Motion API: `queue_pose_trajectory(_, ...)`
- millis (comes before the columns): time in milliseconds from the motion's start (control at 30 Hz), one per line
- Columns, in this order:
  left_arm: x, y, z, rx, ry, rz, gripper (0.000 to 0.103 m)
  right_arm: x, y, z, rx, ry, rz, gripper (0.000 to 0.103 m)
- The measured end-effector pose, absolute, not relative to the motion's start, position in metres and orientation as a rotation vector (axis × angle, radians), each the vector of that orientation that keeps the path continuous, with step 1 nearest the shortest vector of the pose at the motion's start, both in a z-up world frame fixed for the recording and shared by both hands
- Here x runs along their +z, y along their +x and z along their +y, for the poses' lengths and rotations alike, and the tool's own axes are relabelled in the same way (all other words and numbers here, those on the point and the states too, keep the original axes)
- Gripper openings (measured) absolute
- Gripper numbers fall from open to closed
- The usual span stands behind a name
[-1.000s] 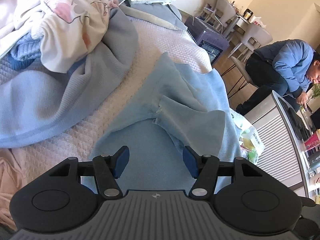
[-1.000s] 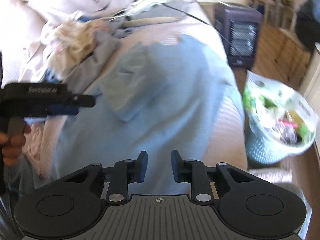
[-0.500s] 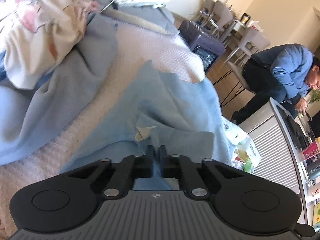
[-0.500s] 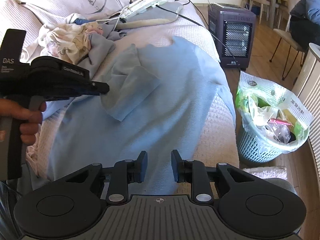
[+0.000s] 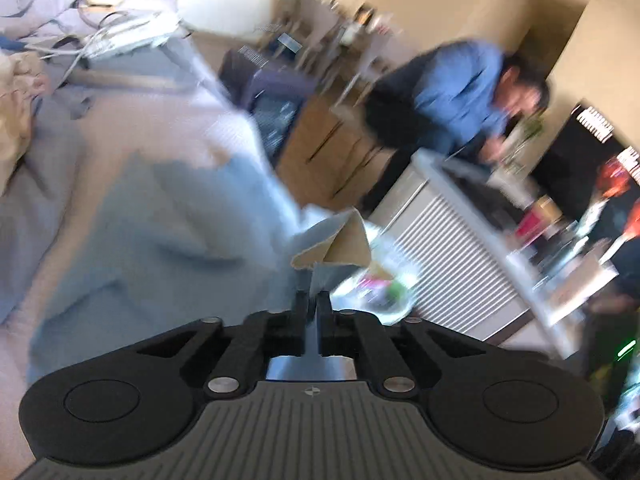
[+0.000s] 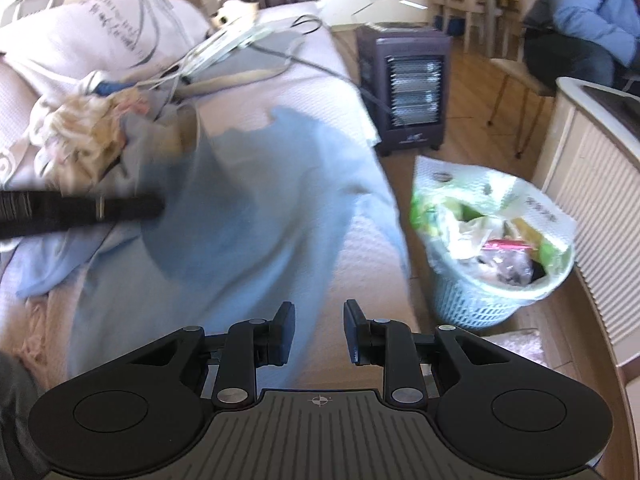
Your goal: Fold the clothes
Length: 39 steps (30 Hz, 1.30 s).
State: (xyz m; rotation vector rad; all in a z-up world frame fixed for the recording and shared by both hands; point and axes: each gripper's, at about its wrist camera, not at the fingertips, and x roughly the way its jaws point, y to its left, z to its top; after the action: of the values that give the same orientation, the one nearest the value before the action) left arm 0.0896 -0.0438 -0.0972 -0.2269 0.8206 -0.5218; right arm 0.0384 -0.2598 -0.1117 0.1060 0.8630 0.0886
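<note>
A light blue garment (image 6: pixel 256 216) lies spread on the pink bed cover (image 6: pixel 356 240). My left gripper (image 5: pixel 313 300) is shut on a fold of the garment (image 5: pixel 332 244) and holds it lifted, the cloth hanging off the pinch. It shows in the right wrist view as a black bar (image 6: pixel 80 210) at the left, over the garment. My right gripper (image 6: pixel 319 320) is open and empty above the garment's near right part. The left wrist view is blurred.
A heap of other clothes (image 6: pixel 88 140) lies at the bed's far left by a pillow (image 6: pixel 92 40). Cables (image 6: pixel 240 44) lie at the head. Right of the bed stand a heater (image 6: pixel 408 92) and a bin (image 6: pixel 492 248). A person (image 6: pixel 584 12) sits beyond.
My left gripper shut on the garment half a second ago and has since lifted its fold and swung to the right. My right gripper has stayed open and nearly still.
</note>
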Motion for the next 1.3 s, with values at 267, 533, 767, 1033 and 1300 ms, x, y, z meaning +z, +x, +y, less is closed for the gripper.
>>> queue_pose_trajectory(267,-0.110,0.081,-0.020,-0.490,-0.256,0.877,0.038,-0.104,0.039,-0.278,0.051,0.068,0.844,0.027)
queue_pose_trajectory(533,-0.127,0.108,0.021,-0.262,-0.312,0.893,0.036,-0.081,0.082,-0.248,0.193,0.036,0.734,0.027)
queue_pose_trajectory(767,-0.137,0.138,0.030,-0.186,-0.363,0.882,0.033,-0.087,0.163,-0.188,0.412,0.013,0.748,0.026)
queue_pose_trajectory(1033,-0.161,0.157,0.032,-0.188,-0.426,0.940,0.033,-0.121,0.235,-0.163,0.450,0.061,0.878,0.027)
queue_pose_trajectory(1300,-0.169,0.177,0.027,-0.189,-0.422,0.888,0.008,-0.143,0.248,-0.143,0.476,0.011,0.972,0.027)
